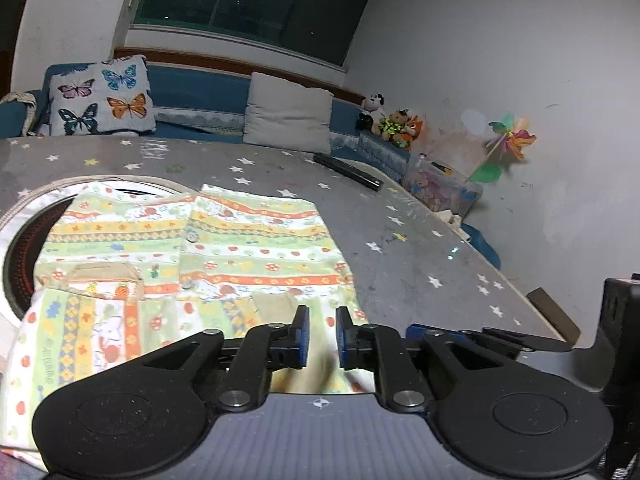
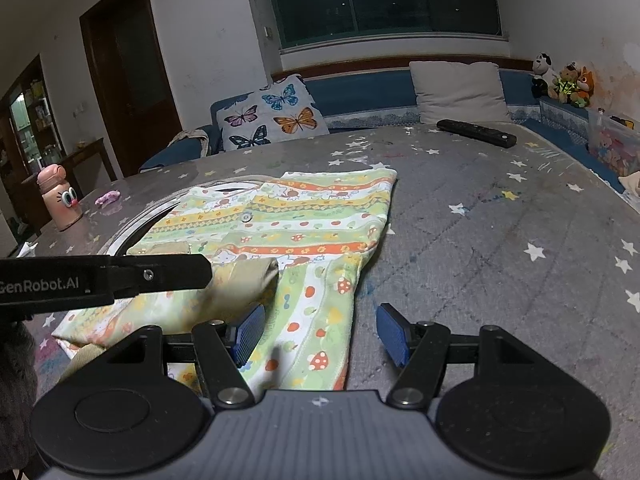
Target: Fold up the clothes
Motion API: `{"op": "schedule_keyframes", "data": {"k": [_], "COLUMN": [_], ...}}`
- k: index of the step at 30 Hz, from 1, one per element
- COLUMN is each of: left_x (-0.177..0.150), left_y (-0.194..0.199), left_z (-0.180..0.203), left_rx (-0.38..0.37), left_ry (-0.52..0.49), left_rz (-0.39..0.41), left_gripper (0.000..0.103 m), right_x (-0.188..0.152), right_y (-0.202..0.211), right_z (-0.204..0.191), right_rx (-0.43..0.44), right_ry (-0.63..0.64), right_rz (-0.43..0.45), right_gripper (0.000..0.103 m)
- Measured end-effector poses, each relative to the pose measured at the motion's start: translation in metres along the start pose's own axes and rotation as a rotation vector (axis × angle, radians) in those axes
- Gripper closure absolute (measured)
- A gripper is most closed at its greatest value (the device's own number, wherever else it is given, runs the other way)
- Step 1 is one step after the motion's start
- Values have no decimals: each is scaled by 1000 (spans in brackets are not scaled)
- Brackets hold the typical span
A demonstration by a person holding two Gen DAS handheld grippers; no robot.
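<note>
Fingers (image 2: 390, 334) straddle the shirt (image 2: 288, 232), hem nearest, collar farthest.

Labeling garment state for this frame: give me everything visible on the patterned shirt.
The shirt is a small, soft, cotton-like garment with green, orange, yellow and white bands printed with mushrooms and flowers. It has front buttons and tan trim, and lies mostly flat, button side up, on the star-print table, its far side over a round black-and-white object. The left gripper is narrowly parted over its near edge; the open right gripper straddles its right hem.
</note>
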State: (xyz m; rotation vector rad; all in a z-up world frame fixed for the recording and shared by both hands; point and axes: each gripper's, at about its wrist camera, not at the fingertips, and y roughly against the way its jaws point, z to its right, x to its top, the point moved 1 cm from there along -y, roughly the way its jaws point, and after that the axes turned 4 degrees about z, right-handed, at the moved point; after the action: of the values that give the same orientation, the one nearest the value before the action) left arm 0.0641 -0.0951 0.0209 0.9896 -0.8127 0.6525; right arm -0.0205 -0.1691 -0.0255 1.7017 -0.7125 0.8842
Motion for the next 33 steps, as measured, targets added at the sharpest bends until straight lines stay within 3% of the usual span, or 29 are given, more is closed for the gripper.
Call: {"op": "schedule_keyframes", "data": {"k": [1, 2, 9, 16, 22, 25, 33], "left_x": [0, -1, 1, 5, 5, 4, 3], "left_y": [2, 4, 24, 42, 36, 31, 25], "left_z": [1, 1, -20, -78, -126, -140, -151], "left_rx": [-3, -4, 54, 226, 324, 342, 458], "left_ry": [-9, -18, -56, -54, -25, -9, -53], "left_rz": [3, 4, 23, 27, -24, -59, -126], "left_gripper": [66, 64, 64, 66, 78, 80, 81], "right_x": [0, 1, 7, 15, 19, 22, 28], "right_y": [0, 1, 5, 4, -12, -20, -51], "right_z": [0, 0, 1, -8, -29, -41, -60], "right_rx": [-1, -1, -16, 12, 70, 104, 164], "right_ry": [0, 1, -9, 4, 50, 77, 108], "right_rz": [1, 3, 24, 37, 16, 6, -38], "right_gripper": [40, 40, 40, 41, 53, 60, 63]}}
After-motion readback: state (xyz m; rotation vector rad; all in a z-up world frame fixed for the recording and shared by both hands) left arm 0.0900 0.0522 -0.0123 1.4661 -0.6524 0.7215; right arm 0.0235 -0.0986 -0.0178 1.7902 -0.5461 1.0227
